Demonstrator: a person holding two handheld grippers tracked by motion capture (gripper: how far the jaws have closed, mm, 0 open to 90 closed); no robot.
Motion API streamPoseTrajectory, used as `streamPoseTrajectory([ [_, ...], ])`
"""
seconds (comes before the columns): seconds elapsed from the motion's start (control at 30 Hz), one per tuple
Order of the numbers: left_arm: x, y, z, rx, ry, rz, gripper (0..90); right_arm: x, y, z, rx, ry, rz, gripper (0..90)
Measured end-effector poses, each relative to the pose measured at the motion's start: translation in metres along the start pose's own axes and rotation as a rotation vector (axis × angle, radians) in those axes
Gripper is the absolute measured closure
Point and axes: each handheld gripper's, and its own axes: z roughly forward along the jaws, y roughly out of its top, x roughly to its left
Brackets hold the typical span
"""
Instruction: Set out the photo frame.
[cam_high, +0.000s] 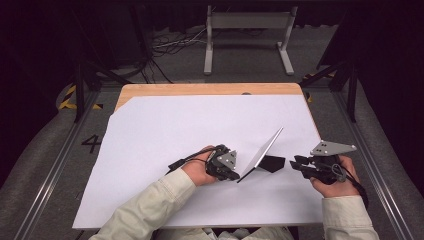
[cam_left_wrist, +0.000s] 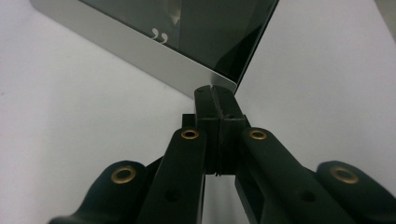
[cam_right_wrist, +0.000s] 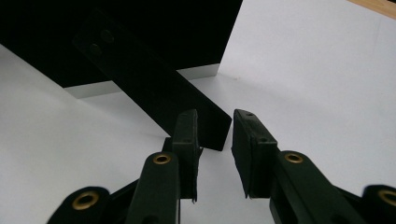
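While your left claw (cam_high: 235, 175) sits closed at the picture frame's (cam_high: 262, 152) lower corner, its black stand (cam_right_wrist: 154, 88) lies just ahead of your half-open, empty right claw (cam_right_wrist: 215, 135); that hand is nearer.

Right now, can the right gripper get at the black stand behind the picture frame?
Probably yes. The right gripper has its jaws apart and aimed at the stand, whose free end lies just beyond the fingertips, with bare white sheet around it. The left gripper sits at the frame's front.
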Motion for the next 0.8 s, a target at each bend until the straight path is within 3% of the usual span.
streamPoseTrajectory([
  [0.37,-0.007,0.010,0.013,-0.005,-0.043,0.013,90.0,-0.001,-0.002,-0.004,-0.004,-0.005,0.019,72.5],
  [0.8,-0.013,0.022,0.026,-0.014,-0.051,0.015,90.0,-0.002,-0.004,-0.007,0.003,-0.010,0.034,72.5],
])
